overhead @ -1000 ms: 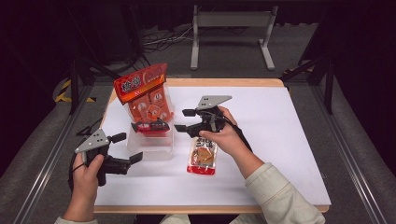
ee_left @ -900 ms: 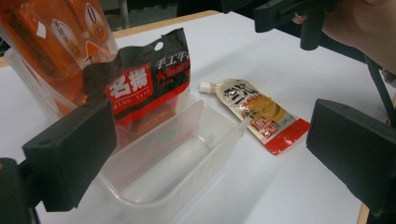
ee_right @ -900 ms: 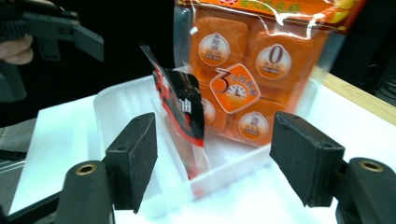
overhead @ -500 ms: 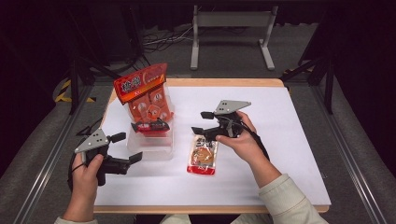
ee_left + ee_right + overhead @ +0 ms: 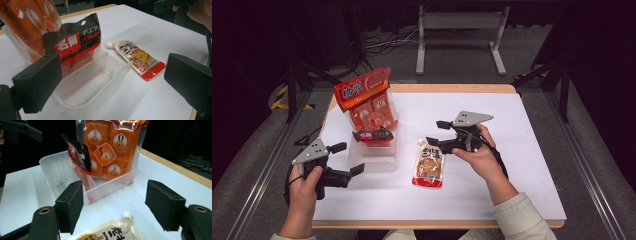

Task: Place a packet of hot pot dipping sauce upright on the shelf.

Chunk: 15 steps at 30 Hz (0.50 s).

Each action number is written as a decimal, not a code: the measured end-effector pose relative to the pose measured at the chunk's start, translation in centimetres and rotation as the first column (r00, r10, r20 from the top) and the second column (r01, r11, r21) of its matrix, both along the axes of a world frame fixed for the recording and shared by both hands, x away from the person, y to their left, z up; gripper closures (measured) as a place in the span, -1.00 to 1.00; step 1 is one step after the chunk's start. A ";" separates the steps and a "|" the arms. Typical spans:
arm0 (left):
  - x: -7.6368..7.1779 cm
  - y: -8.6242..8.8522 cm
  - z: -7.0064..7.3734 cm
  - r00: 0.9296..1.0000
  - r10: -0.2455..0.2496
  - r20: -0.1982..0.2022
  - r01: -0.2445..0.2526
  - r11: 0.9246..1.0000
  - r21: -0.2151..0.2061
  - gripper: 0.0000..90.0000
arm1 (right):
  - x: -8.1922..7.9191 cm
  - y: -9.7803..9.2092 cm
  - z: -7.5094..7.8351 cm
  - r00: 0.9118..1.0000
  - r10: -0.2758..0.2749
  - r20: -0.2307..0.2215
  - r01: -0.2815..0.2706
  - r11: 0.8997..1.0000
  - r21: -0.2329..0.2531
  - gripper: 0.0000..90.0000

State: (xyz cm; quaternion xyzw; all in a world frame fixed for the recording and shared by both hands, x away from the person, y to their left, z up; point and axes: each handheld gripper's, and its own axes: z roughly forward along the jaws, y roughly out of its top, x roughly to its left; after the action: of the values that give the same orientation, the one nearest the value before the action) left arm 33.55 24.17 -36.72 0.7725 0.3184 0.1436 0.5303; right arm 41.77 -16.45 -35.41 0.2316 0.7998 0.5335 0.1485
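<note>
White-topped table with a wooden edge [image 5: 522, 165]. On its left part sits a clear plastic rectangular bin with an inner divider [image 5: 374, 159] [image 5: 100, 82] [image 5: 60, 170]. A tall orange snack bag with orange blocks inside [image 5: 367, 102] [image 5: 112, 147] [image 5: 25, 22] stands upright at the bin's far end. A smaller black-and-red packet with white lettering [image 5: 373, 135] [image 5: 75, 42] [image 5: 80, 157] leans just in front of it, in the same far compartment. The near compartment holds nothing that can be made out.

A flat cream-coloured spout pouch with a white cap and red bottom edge [image 5: 429, 164] [image 5: 136, 58] [image 5: 110, 231] lies flat on the table just right of the bin, apart from it, cap pointing away from the person.

Left gripper [image 5: 348, 159] [image 5: 112, 82], held in the left hand [image 5: 304, 187], hovers at the bin's near-left side, jaws wide apart, nothing between them. Right gripper [image 5: 437, 133] [image 5: 113, 205], held in the right hand [image 5: 477, 157], hangs over the pouch's cap end, pointing toward the bin, jaws spread and empty, not touching the pouch.
</note>
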 end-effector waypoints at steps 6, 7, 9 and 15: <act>0.0 -0.1 0.0 1.000 0.013 0.004 -0.013 1.000 -0.001 -0.94 | 0.3 -0.3 -0.6 0.999 -0.023 -0.027 0.023 1.000 -0.006 -0.28; 0.0 -0.1 0.1 1.000 0.022 0.003 -0.022 1.000 -0.003 -0.94 | 0.3 -0.3 -0.8 0.999 -0.029 -0.034 0.028 0.999 -0.014 -0.28; -0.1 -0.2 0.2 1.000 0.029 -0.002 -0.029 1.000 -0.005 -0.94 | 0.4 -0.2 -1.3 0.998 -0.041 -0.048 0.040 0.999 -0.028 -0.27; -0.1 -0.2 0.2 1.000 0.024 0.002 -0.024 1.000 0.000 -0.94 | 0.7 0.0 -2.3 0.997 -0.045 -0.063 0.042 0.998 -0.056 -0.24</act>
State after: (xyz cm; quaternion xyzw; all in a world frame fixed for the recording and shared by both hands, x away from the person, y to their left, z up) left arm 33.49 23.93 -36.50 0.7684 0.3270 0.1509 0.5290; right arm 42.47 -16.41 -37.67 0.2618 0.8131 0.5006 0.1407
